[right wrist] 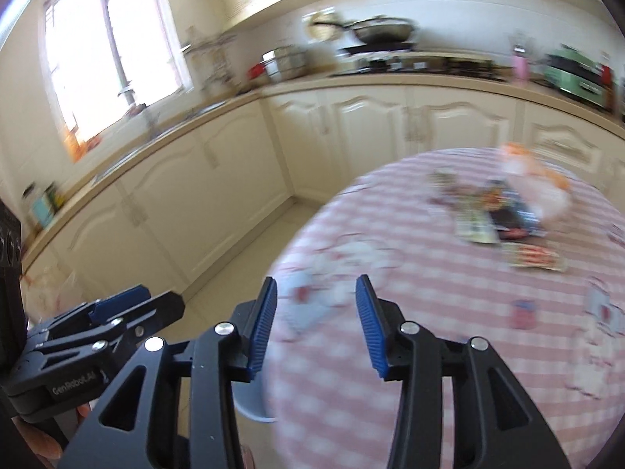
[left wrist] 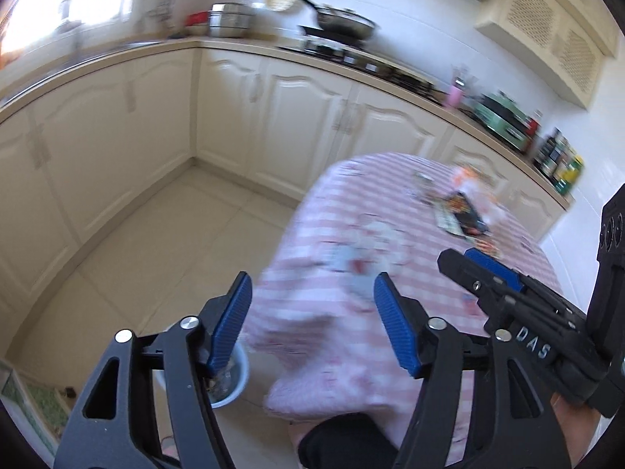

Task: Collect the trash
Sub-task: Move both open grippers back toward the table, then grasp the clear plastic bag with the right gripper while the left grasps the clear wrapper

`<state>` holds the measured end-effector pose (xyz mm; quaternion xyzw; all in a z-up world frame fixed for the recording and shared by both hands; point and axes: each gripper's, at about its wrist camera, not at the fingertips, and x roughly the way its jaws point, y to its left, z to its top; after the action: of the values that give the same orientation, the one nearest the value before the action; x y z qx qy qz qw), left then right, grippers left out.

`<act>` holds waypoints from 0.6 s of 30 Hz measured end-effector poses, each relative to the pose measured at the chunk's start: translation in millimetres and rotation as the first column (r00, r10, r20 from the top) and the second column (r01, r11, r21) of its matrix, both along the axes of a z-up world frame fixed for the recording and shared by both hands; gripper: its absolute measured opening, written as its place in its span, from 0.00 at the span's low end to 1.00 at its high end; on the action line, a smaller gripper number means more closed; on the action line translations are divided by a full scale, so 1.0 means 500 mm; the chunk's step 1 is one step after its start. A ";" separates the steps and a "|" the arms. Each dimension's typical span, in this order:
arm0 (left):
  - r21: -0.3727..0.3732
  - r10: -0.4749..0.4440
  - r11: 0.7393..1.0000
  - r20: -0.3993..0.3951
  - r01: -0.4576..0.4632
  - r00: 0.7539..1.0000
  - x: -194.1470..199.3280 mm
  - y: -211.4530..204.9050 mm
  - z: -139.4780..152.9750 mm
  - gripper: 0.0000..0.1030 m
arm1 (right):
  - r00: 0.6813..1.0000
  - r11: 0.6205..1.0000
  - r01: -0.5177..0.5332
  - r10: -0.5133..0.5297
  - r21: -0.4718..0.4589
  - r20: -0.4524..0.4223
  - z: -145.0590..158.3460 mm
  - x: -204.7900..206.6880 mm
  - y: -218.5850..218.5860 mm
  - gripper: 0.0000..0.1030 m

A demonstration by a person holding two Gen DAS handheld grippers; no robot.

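Across the left wrist view, the left hand-held gripper [left wrist: 312, 324] stands wide apart and empty above a round surface [left wrist: 390, 351] draped in soft pink checked cloth; flat wrappers [left wrist: 463, 215] lie well beyond, beside crumpled orange-and-white plastic [left wrist: 468, 183]. A white bin [left wrist: 234, 383] sits on the floor. From the right wrist view, the right hand-held gripper [right wrist: 316, 324] is partly open, holding nothing. Those wrappers [right wrist: 492, 222] look light, thin and crinkly (probably slippery), best pinched at a raised edge.
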<state>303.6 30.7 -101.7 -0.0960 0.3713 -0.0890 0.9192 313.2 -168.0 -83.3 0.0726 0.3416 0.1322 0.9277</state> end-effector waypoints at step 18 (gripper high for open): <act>0.100 -0.177 0.979 -0.017 0.178 0.984 0.195 -0.293 -0.001 0.71 | 0.937 0.929 0.350 -0.349 0.115 -0.034 -0.029 0.087 -0.396 0.58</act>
<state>401.2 -115.9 -102.5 -0.0160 0.3861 -0.1515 0.9098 356.5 -366.2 -97.8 0.1886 0.3206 -0.0152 0.9281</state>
